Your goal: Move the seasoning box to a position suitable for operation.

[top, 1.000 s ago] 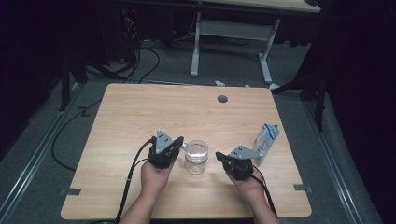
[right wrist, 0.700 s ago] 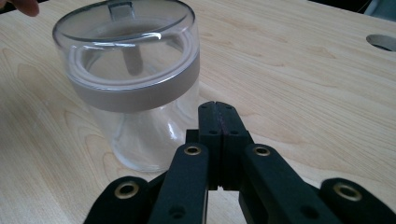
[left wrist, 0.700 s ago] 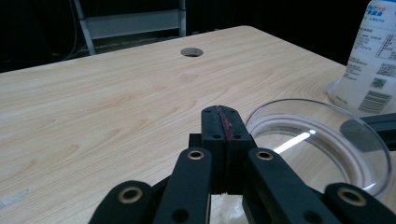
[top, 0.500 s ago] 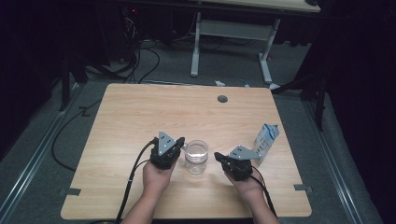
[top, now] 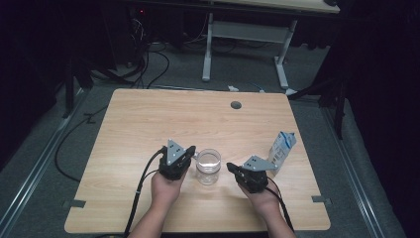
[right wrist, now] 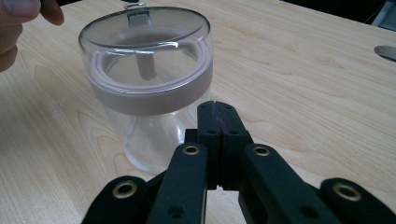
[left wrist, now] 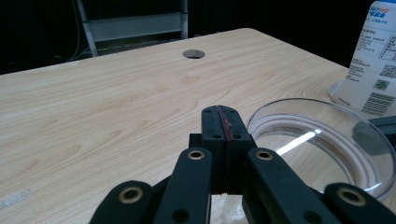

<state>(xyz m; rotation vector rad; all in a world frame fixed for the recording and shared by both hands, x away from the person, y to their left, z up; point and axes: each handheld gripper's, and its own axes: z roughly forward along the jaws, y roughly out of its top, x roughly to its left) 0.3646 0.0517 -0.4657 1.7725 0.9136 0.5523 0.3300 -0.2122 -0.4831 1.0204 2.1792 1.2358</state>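
Standing near the front middle of the wooden table [top: 148,124], a clear jar [top: 208,166] with a transparent lid and a pale band round its neck serves as the marker for everything else. Just to the jar's left, the left gripper [top: 190,151] is held in the person's left hand [top: 166,191], its black jaws pressed tight together with nothing between them; in the left gripper view the closed tips [left wrist: 219,122] sit just beside the jar's lid [left wrist: 322,140], and I cannot tell whether they touch it. To the jar's right, the right gripper [top: 231,167] is clenched the same way, empty, its tips pointed at the jar and near it; the right gripper view shows the jaws [right wrist: 217,116] meeting in front of the glass wall [right wrist: 149,84]. Farther right of the jar, beyond that gripper, a small white and blue carton [top: 282,150] stands upright. Well behind the jar, a round cable hole [top: 236,105] sits in the tabletop.
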